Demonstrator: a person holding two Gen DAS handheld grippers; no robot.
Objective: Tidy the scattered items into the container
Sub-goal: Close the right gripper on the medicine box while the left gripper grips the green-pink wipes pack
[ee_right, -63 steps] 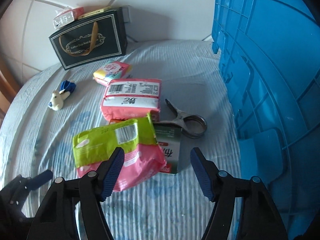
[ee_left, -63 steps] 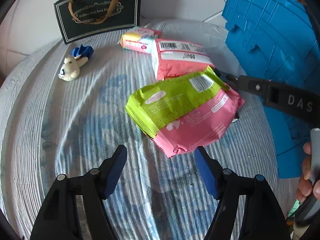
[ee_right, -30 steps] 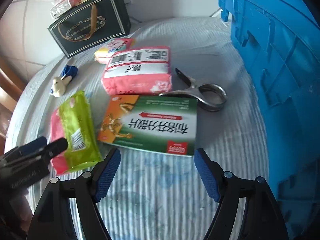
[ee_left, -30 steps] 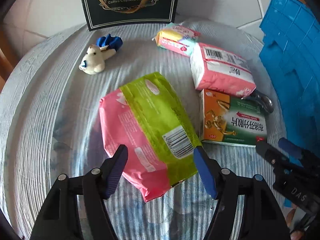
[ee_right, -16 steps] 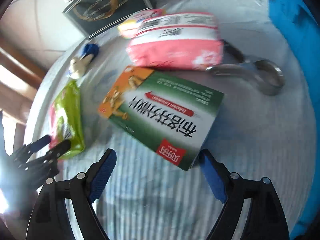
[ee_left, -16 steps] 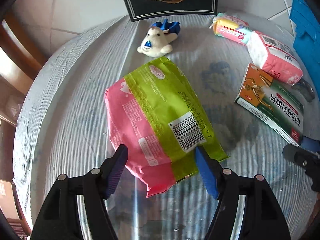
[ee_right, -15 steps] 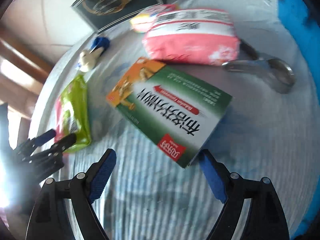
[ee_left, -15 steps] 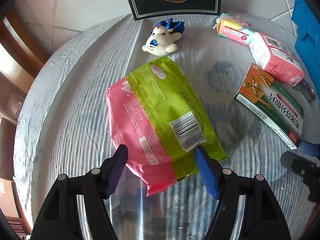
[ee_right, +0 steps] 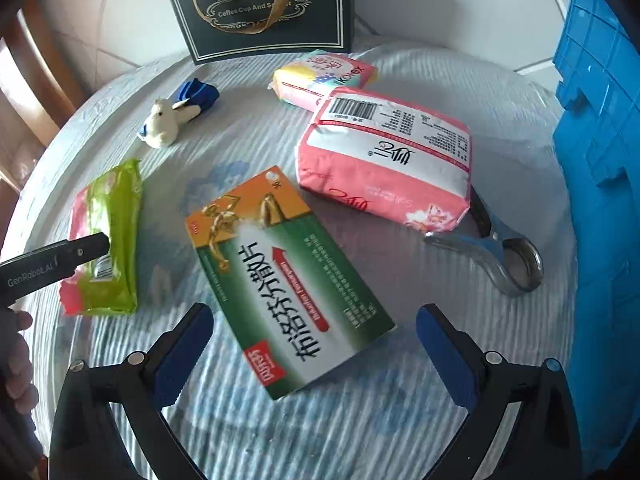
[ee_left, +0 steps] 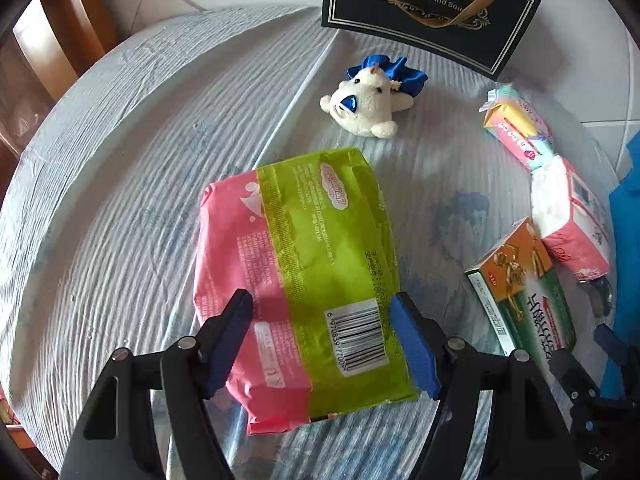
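A green and pink soft pack (ee_left: pixel 312 264) lies flat on the striped cloth. My left gripper (ee_left: pixel 320 320) hangs just above its near end, a finger on each side, jaws opening, pads not pressing it. A green and orange box (ee_right: pixel 288 280) lies under my right gripper (ee_right: pixel 314 320), whose jaws are opening wide around the box's near corner without touching it. Beyond the box lie a pink tissue pack (ee_right: pixel 388 160), a small yellow and pink pack (ee_right: pixel 324 76), a white plush toy (ee_right: pixel 168 120) and a metal clip (ee_right: pixel 504 252). The blue crate (ee_right: pixel 600 160) stands at the right.
A black gift bag (ee_right: pixel 264 8) stands at the back against the tiled wall. The round table's edge (ee_left: pixel 60 184) curves down the left, with wooden furniture (ee_left: pixel 76 32) behind it. A hand (ee_right: pixel 16 364) shows at the lower left of the right wrist view.
The left gripper has slid over the green and pink pack, which now lies between its fingers. The right gripper's jaws have widened and closed in on the box. Both views have rolled.
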